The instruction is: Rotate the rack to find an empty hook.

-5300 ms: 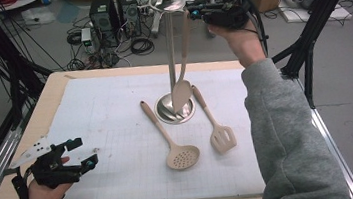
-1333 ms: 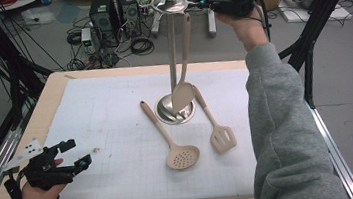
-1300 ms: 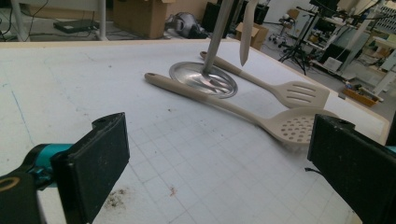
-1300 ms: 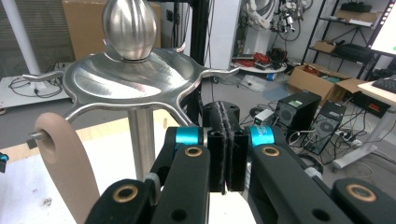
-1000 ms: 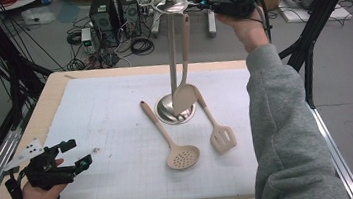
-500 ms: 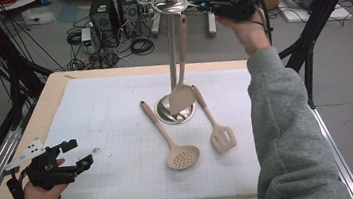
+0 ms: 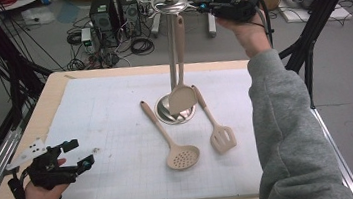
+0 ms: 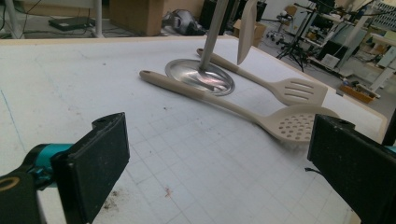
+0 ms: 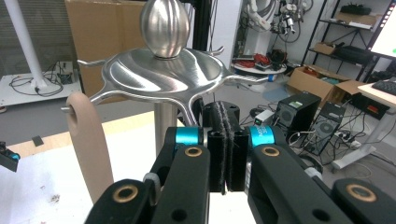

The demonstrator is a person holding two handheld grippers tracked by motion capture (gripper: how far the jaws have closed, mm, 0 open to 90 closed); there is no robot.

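The right gripper point(image 7: 202, 7), jaws pressed together on nothing, hovered beside the stand's point(image 7: 169, 3) top plate, where a turner point(image 7: 182, 95) hung by its handle from a hook, while the left gripper point(image 7: 83, 154), jaws spread, rested low near the table's point(image 7: 54, 101) front corner, well apart from the skimmer point(image 7: 182, 156) and slotted spatula point(image 7: 222, 138) lying by the stand's base.

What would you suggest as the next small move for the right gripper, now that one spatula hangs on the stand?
Probably lower the right gripper, shut and empty beside the stand, toward the slotted turner on the mat; the hung spatula looks done, and two utensils lie flat.
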